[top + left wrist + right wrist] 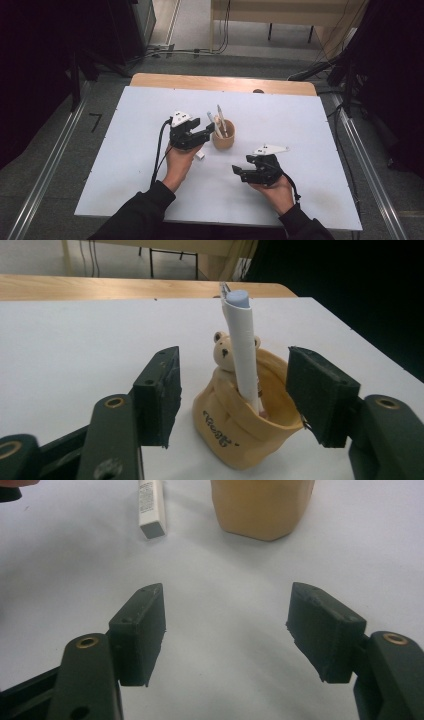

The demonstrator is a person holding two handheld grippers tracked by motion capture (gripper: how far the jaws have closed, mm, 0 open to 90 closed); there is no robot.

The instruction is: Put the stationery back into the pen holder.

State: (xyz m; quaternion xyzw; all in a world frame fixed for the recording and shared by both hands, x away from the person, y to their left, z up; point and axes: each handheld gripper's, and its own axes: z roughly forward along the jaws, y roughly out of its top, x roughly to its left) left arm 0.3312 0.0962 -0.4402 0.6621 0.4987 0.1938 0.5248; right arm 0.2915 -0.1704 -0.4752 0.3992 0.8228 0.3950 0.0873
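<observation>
Pens (220,122) stand in cup (223,137) mid-desk (300,120); left tool (199,135) apart beside it, nothing held. Eraser (200,155) left to stow, I judge. Right tool (240,172) apart, idle.

A lab: black curtains (40,75), floor cables (200,50).

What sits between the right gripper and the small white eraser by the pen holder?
Nothing visible. From the right gripper, jaws open and empty, bare white table runs up to the eraser, which lies flat left of the yellow pen holder.
</observation>
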